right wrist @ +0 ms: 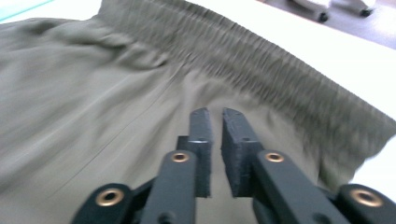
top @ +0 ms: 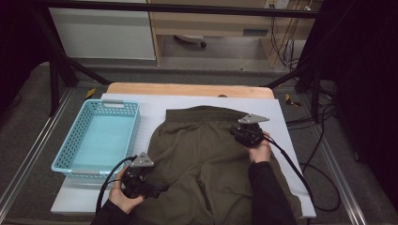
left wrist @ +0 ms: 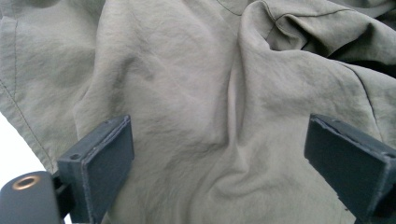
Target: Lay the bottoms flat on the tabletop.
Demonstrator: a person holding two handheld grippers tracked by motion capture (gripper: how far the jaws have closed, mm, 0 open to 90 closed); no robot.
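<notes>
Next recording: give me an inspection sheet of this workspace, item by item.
Surface: white sheet over a wooden tabletop.
Job's things: olive trousers spread flat, elastic waistband at the far end; empty turquoise basket to their left.
Clutter: nothing seen.
Grippers: left claw wide open over rumpled fabric; right claw shut just short of the waistband, nothing between its jaws.
Cables: a black cable trails from the right claw; more lie on the floor.
Surroundings: black frame, cabinets behind.
</notes>
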